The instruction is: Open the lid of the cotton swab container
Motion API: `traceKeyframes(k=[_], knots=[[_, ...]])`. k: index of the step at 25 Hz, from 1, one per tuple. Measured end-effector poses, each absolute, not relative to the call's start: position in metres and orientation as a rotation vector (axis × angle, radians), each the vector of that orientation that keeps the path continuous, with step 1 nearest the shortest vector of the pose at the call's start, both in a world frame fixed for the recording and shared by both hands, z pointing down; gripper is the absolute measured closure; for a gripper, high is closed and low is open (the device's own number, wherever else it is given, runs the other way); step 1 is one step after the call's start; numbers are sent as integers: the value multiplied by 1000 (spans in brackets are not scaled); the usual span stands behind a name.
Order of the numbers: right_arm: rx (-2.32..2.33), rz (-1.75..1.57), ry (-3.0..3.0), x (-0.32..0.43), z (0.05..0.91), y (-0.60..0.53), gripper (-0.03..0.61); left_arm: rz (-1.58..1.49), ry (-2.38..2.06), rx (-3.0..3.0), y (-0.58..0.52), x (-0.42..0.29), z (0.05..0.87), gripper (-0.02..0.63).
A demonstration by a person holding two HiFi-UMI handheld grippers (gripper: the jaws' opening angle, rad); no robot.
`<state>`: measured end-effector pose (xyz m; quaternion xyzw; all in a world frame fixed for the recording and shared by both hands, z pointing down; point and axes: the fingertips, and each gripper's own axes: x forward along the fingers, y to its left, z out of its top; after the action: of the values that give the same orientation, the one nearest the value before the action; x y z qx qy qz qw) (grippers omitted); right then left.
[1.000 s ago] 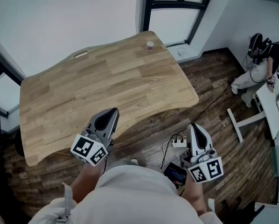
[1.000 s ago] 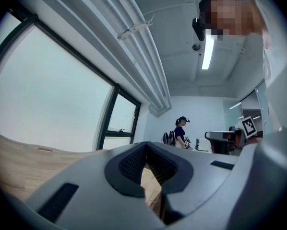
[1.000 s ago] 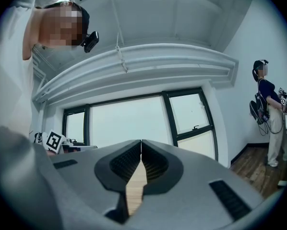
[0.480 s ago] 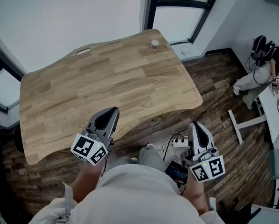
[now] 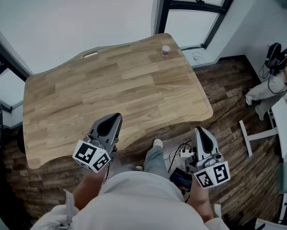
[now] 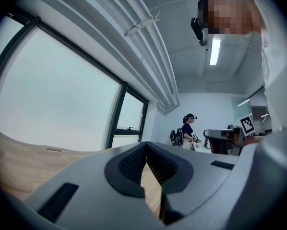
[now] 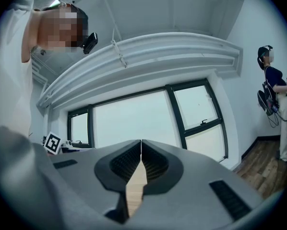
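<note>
Tools nearest: left tool (image 5: 113,119) and right tool (image 5: 200,132), both empty with jaws pressed together, level by the near edge of the counter (image 5: 110,87). Far across, by the back right corner, stands the cotton swab container (image 5: 166,51) — well apart from both. Best to close in first, then part the jaws — one steadies, one lifts the lid (image 5: 166,47).

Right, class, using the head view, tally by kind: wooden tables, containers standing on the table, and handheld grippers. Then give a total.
wooden table: 1
cotton swab container: 1
grippers: 2 (left gripper, right gripper)
Total: 4
</note>
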<state>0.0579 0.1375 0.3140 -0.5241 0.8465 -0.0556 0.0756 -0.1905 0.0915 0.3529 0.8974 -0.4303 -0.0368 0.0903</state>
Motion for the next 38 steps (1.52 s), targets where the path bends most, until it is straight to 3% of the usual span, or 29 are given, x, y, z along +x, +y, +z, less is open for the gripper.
traceKeyframes(k=[38], knots=[[-1222, -153, 2704, 151, 295, -112, 557, -140, -1576, 2538, -93, -97, 342, 600]])
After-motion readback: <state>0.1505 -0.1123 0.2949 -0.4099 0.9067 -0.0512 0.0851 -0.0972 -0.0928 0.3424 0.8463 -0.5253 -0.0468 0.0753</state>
